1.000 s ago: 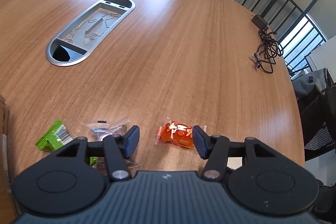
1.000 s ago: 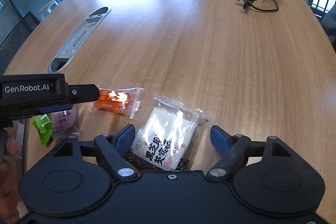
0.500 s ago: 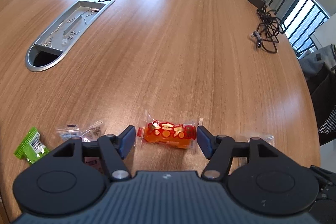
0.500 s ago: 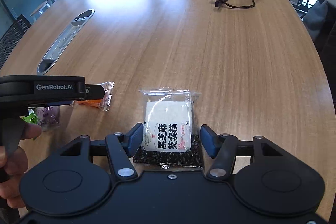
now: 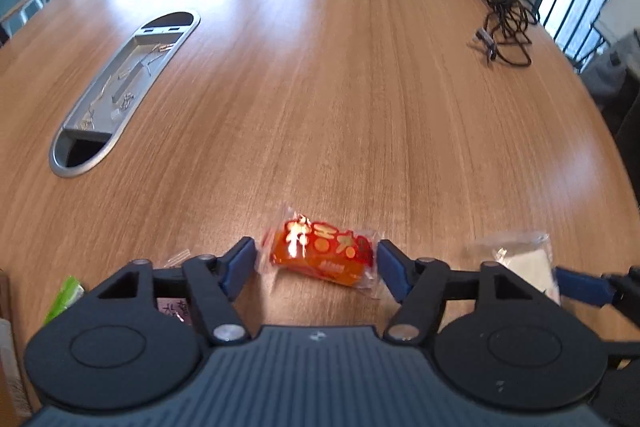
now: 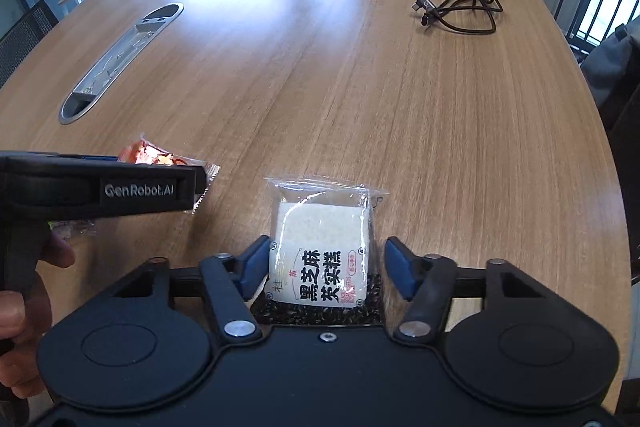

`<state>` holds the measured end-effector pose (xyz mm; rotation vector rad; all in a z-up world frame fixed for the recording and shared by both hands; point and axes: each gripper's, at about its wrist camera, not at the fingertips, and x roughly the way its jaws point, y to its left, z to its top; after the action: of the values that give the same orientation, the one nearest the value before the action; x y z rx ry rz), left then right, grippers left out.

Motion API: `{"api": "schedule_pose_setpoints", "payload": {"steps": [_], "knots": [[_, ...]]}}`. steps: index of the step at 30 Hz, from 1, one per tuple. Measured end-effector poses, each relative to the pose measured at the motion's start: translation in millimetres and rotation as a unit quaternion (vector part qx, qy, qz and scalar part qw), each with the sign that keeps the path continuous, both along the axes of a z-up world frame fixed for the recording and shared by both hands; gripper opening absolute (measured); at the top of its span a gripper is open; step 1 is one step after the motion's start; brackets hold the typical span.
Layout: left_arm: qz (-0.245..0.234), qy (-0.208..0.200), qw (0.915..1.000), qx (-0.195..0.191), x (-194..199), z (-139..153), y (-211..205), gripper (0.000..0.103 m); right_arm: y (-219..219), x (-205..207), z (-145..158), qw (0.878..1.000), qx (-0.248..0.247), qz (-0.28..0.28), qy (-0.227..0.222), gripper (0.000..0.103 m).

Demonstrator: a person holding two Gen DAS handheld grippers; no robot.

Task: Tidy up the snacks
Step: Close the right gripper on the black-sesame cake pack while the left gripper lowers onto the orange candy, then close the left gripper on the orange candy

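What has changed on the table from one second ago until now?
The left tongs shifted from between two packets to straddle the orange snack packet, not gripping yet. The right tongs have just been closing around the white sesame cake packet; the pads seem not yet to press it. Both packets still lie on the wooden table.

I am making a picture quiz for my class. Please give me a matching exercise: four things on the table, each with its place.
1 orange snack packet
2 white cake packet
3 black cable
4 metal cable tray

A far right of table
B between left gripper's fingers
C sunk into table, left
D between right gripper's fingers

Pairs: 1-B, 2-D, 3-A, 4-C
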<state>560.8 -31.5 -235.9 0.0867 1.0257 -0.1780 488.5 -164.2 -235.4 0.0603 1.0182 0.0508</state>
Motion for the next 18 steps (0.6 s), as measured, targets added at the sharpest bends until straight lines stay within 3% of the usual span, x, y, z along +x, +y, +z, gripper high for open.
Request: {"api": "schedule_pose_setpoints", "payload": {"steps": [5, 18], "knots": [[0.008, 0.001, 0.9998, -0.016, -2.5, 2.8, 7.1, 0.044, -4.8, -1.1, 2.3, 1.0, 0.004, 0.012, 0.005, 0.048], [0.051, -0.011, 0.9978, -0.041, -36.6, 22.7, 33.5, 0.024, -12.9, -32.8, 9.2, 1.0, 0.02, 0.024, 0.002, 0.046]]}}
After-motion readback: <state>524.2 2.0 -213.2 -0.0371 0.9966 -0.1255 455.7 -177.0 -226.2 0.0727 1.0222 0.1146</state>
